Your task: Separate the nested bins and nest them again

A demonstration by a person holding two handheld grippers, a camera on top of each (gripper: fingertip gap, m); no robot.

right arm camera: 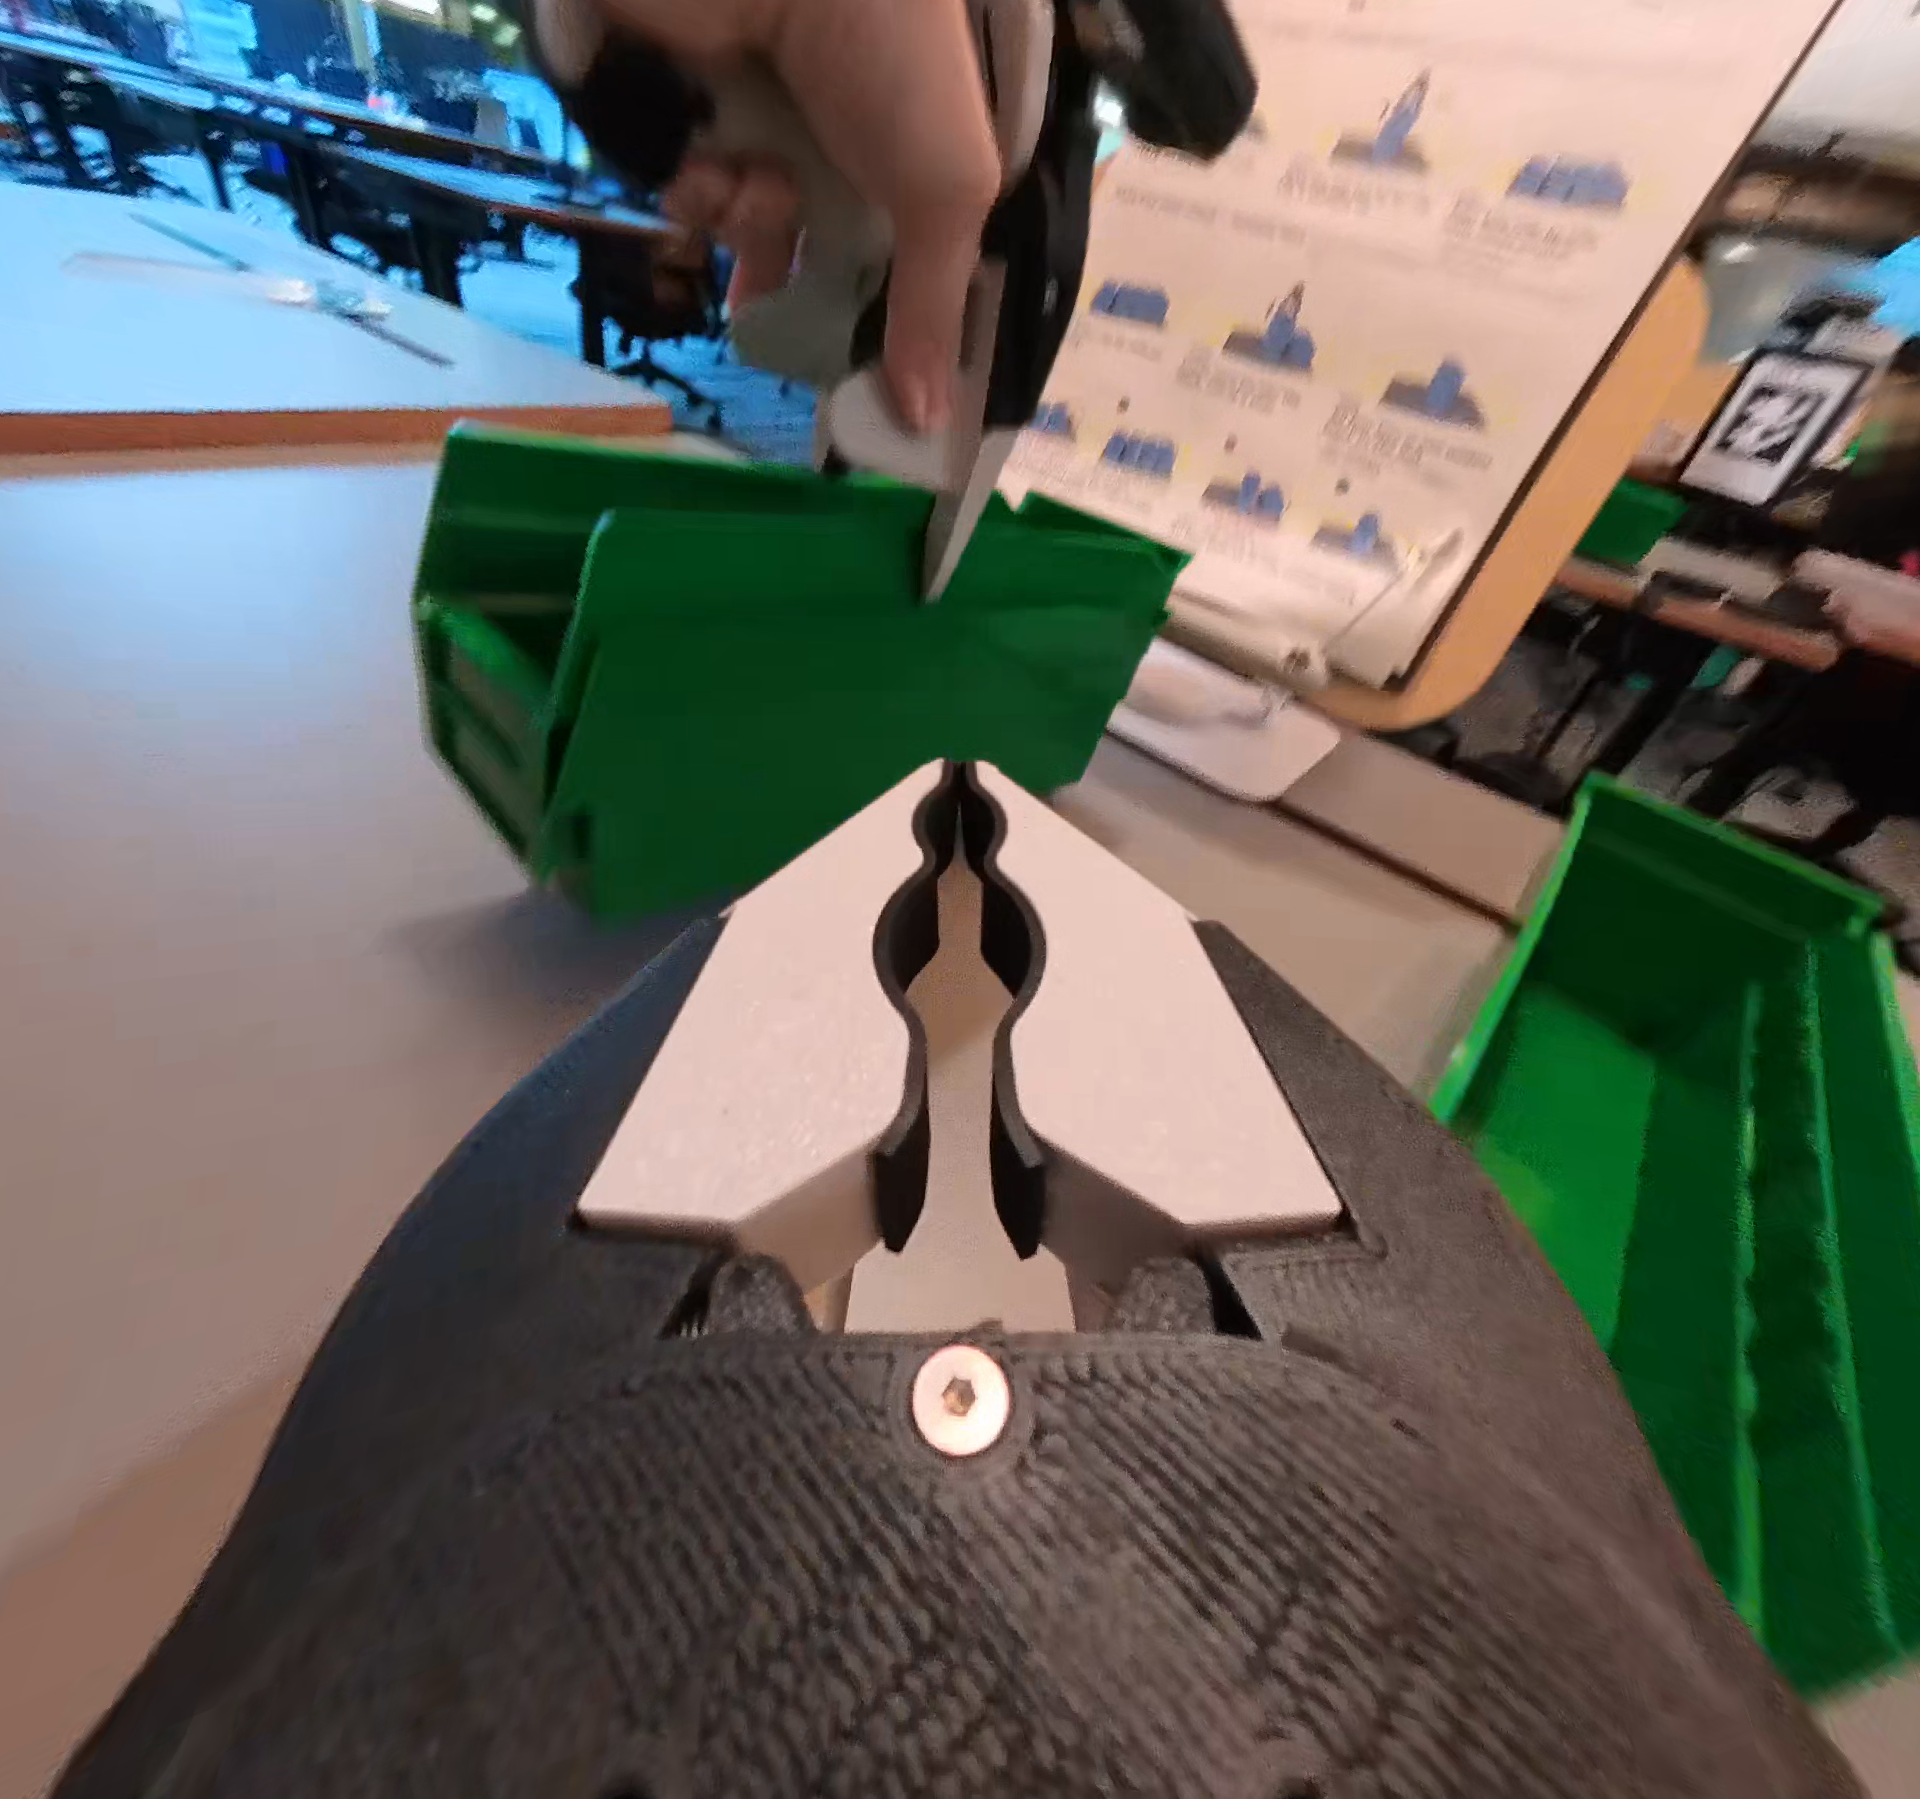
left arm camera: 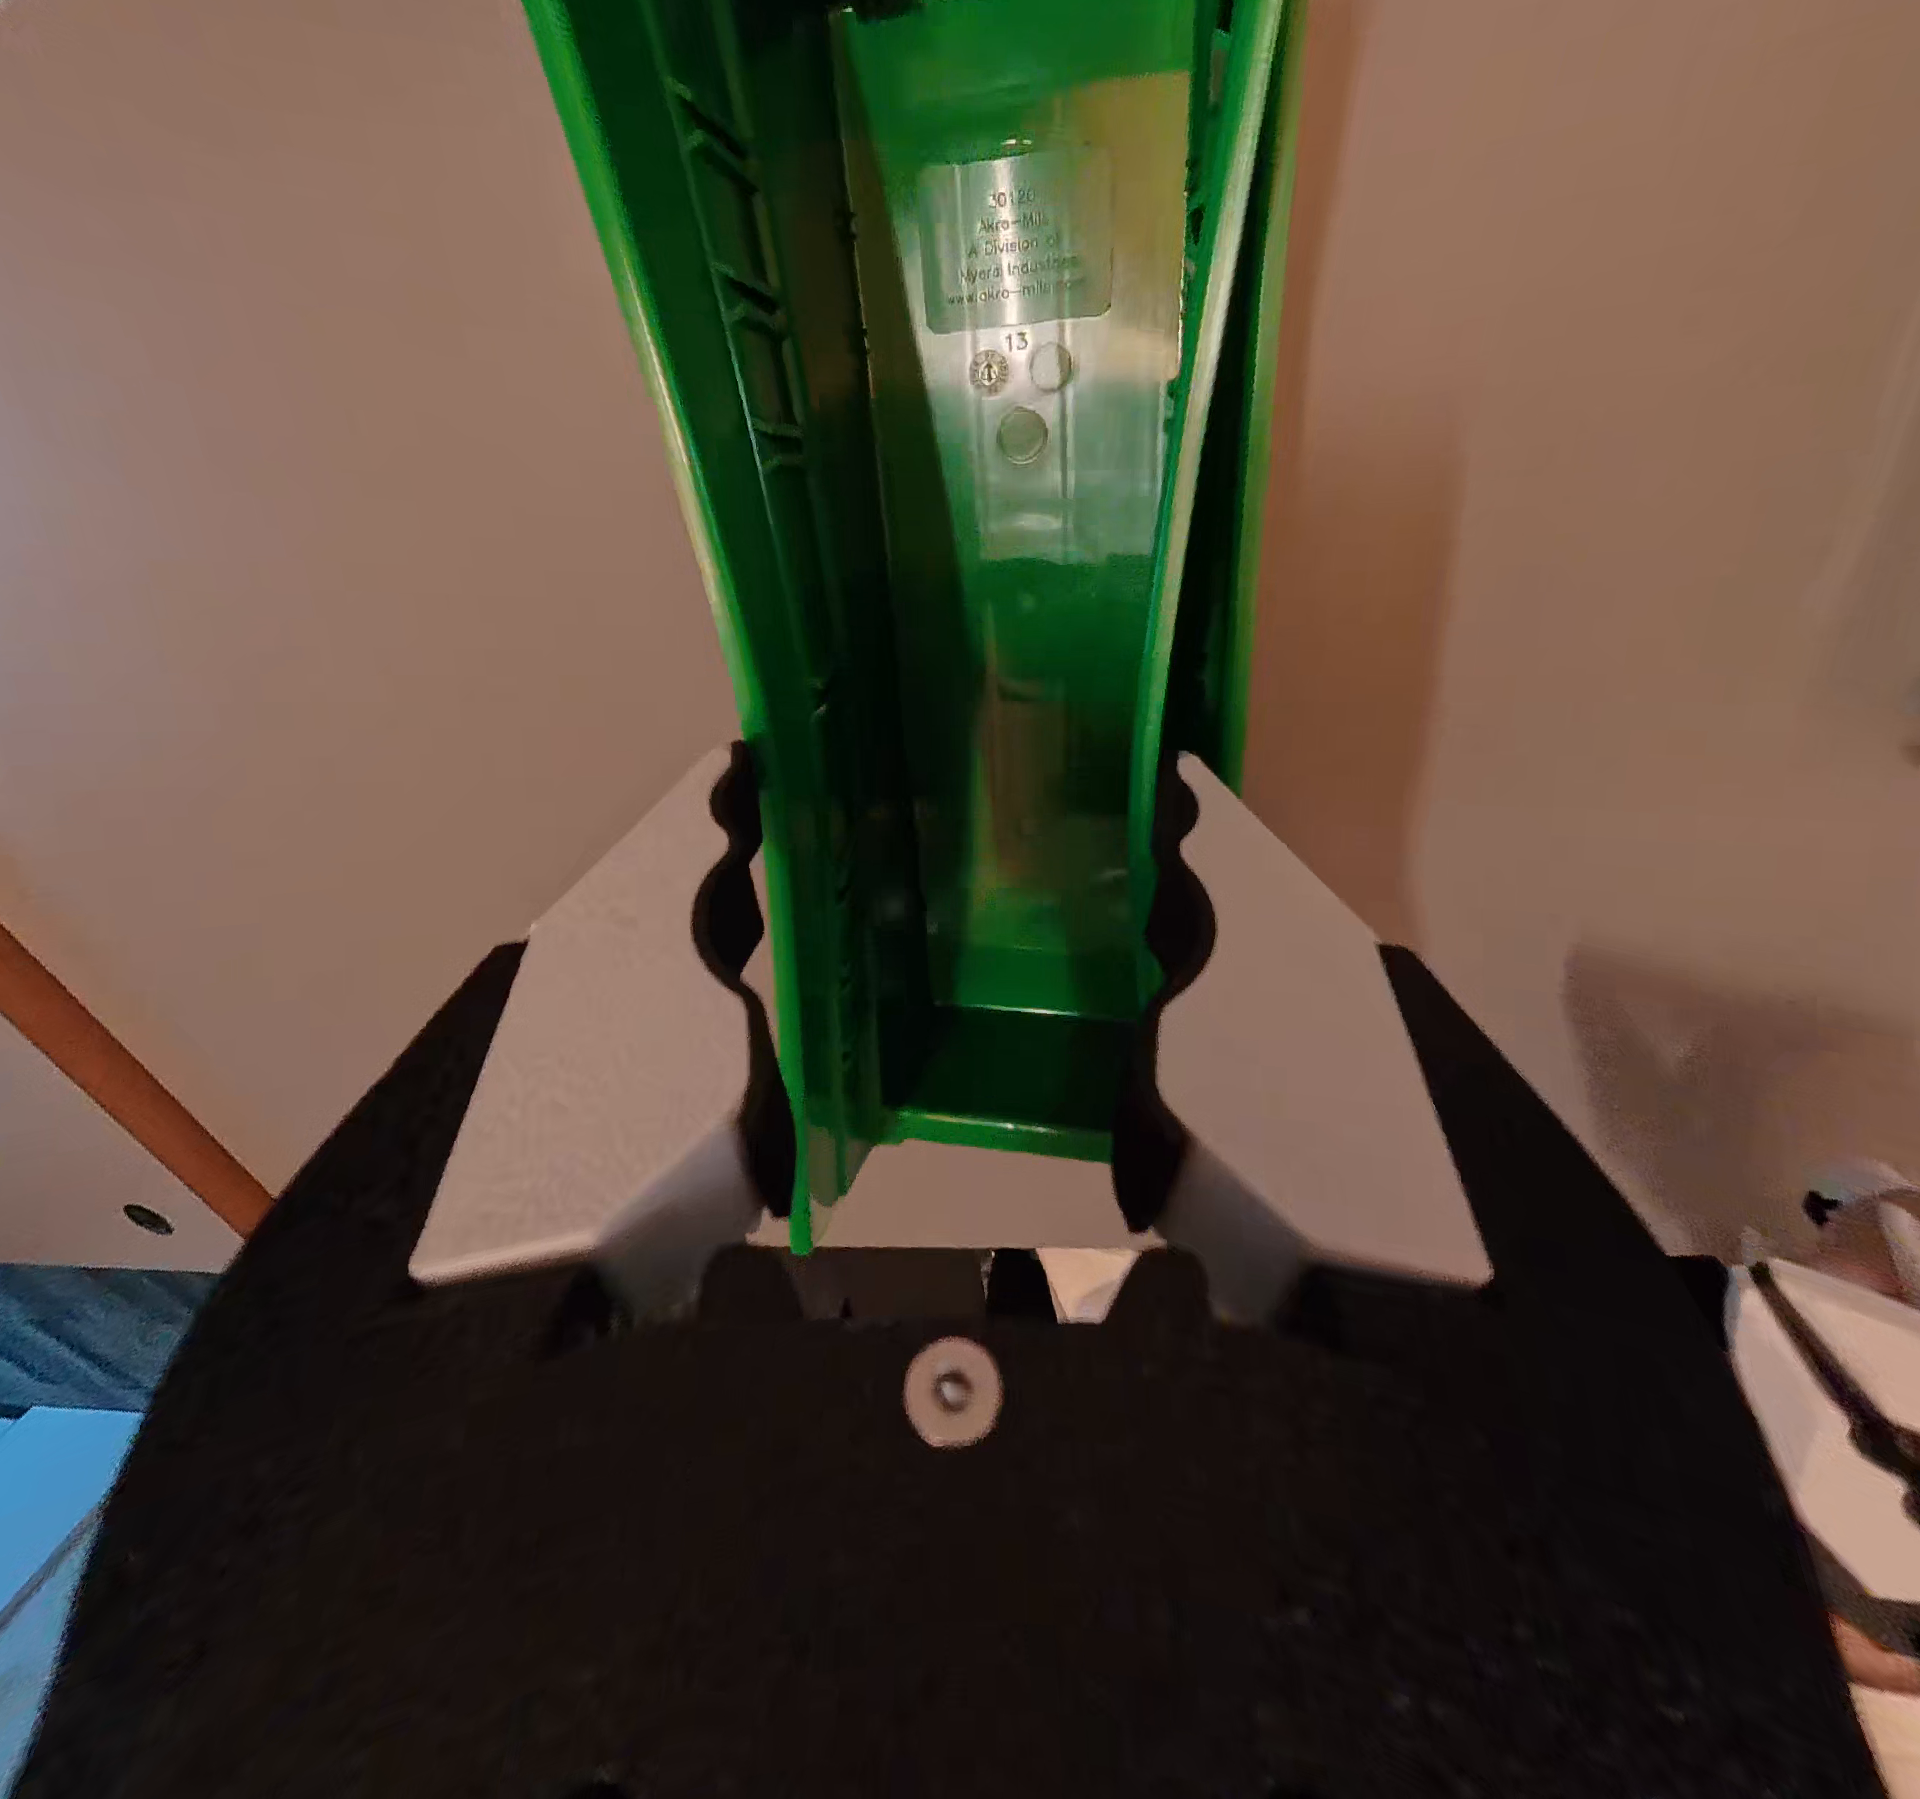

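Note:
In the left wrist view, my left gripper (left arm camera: 956,783) is shut across a narrow green bin (left arm camera: 1018,523), one finger outside each side wall. A second green bin's wall (left arm camera: 1273,295) lies close along its sides. In the right wrist view, the held green bin (right arm camera: 831,669) is tilted, half out of the second green bin (right arm camera: 488,523) behind it. The left gripper (right arm camera: 951,544) grips it from above in a person's hand (right arm camera: 831,87). My right gripper (right arm camera: 958,775) is shut and empty, just in front of the tilted bin and not touching it.
A third green bin (right arm camera: 1714,1230) lies open on the table (right arm camera: 208,814) at the right. A printed white board (right arm camera: 1403,243) leans at the back right, with a white object (right arm camera: 1226,721) at its foot. The table's orange edge (right arm camera: 312,424) runs behind the bins.

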